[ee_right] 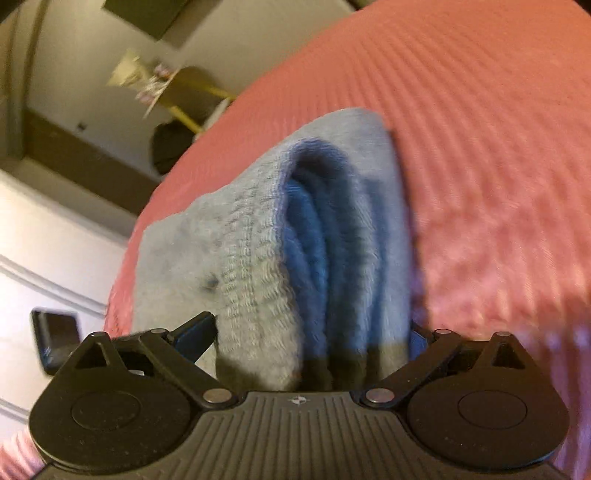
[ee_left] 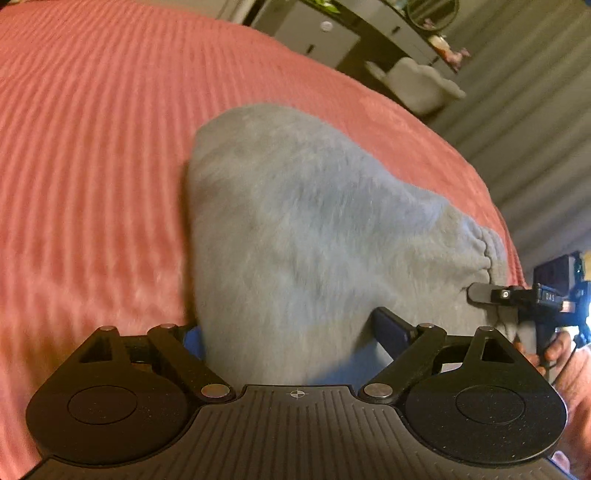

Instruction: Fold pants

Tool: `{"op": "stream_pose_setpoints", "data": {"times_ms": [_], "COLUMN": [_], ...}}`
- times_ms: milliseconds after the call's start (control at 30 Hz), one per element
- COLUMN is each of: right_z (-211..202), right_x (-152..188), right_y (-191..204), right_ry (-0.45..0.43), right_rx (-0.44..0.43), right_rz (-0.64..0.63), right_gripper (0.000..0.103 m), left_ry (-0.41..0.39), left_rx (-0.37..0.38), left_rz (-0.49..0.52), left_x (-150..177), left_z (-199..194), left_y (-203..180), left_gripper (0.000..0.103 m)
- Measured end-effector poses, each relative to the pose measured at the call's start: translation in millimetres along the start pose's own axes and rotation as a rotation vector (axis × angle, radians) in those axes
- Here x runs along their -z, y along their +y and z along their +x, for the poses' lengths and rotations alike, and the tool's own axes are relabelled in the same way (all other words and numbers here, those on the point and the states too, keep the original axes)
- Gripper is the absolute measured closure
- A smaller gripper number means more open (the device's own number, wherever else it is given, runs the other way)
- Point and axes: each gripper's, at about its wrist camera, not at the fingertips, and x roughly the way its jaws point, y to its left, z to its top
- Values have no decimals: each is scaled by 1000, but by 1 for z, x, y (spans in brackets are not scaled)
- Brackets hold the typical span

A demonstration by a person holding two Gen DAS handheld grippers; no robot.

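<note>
Grey-blue sweatpants [ee_left: 295, 221] lie folded in a thick stack on a pink ribbed bedspread [ee_left: 92, 166]. My left gripper [ee_left: 291, 332] has its jaws wide around one end of the stack, which fills the gap between them. My right gripper [ee_right: 314, 336] straddles the waistband end [ee_right: 258, 258], where several folded layers [ee_right: 317, 240] show edge-on between its fingers. The right gripper also shows in the left wrist view [ee_left: 491, 295] at the far right edge of the pants, held by a hand.
The bedspread [ee_right: 498, 184] stretches wide around the pants. Beyond the bed edge stand a grey cabinet [ee_left: 306, 33], a white object [ee_left: 417, 81] and grey curtains [ee_left: 535, 92]. The right wrist view shows a wall, a dark bag [ee_right: 173, 147] and a dark device [ee_right: 55, 332].
</note>
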Motion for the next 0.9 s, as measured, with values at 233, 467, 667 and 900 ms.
{"op": "stream_pose_setpoints", "data": {"times_ms": [233,467,667,900], "right_z": [20,9,9,-18], "right_x": [-10,-22,-76,-51], "right_y": [7,73,108,116], "right_ry": [7,-158,-299,-469], "right_rx": [29,51,119,266], "right_rz": [35,-52,-120,-49], "right_gripper": [39,50,42,20], "left_ry": [-69,-189,-312,-371], "left_rx": [-38,-103,-217,-362], "left_rz": [61,95,27,4], "left_x": [-7,-36,-87,-42], "left_z": [10,-21,-39,-63], "left_y": [-22,-44,-48,-47], "left_gripper": [41,62,37,22]}}
